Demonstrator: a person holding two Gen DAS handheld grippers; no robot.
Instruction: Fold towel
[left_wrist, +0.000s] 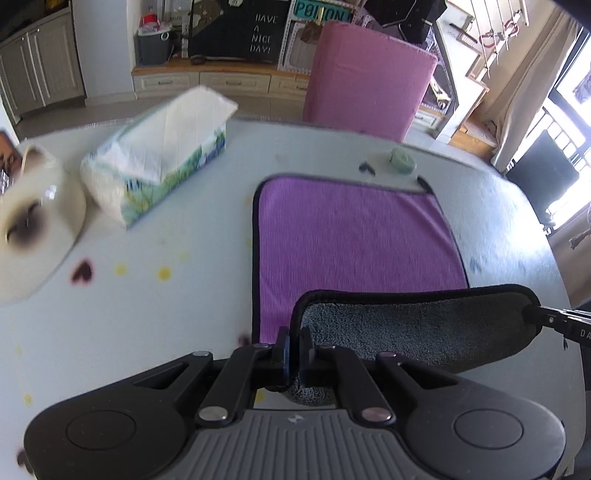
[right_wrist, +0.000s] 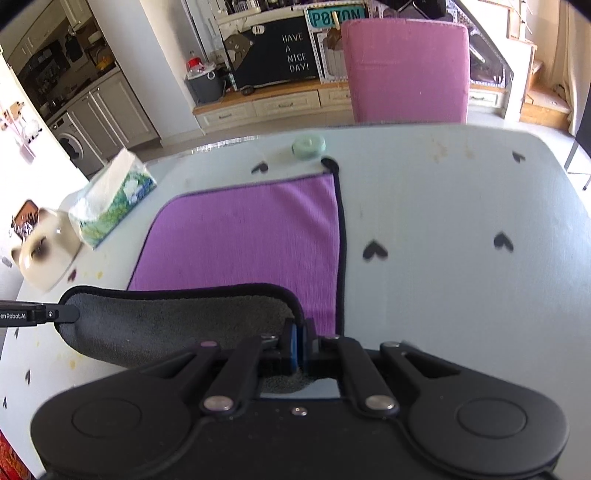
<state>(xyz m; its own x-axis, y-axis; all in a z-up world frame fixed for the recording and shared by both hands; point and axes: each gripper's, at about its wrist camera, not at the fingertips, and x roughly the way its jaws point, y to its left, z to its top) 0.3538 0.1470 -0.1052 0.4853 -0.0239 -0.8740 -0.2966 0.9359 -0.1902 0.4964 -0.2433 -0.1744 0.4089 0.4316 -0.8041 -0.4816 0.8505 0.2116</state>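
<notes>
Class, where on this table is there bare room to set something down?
Free: the wide stretch right of the towel, and the strip between towel and tissue pack. Crowded: the far-left corner, with tissue pack and cat bowl.

In the left wrist view, the left half of the surface (left_wrist: 129, 325) lay bare through the lower middle of the frame, wide enough for a hand. Higher up on the left, a tissue pack (left_wrist: 159, 155) and a cat-shaped dish (left_wrist: 33, 229) stood close together and blocked that corner. The towel (left_wrist: 351, 236) covered the centre, its near edge lifted as a grey flap across the lower frame. In the right wrist view, the surface right of the towel (right_wrist: 255, 236) was open to the edge. A small green roll (right_wrist: 309, 147) sat just beyond the towel's far corner, and a pink chair (right_wrist: 406, 70) closed the far side.
</notes>
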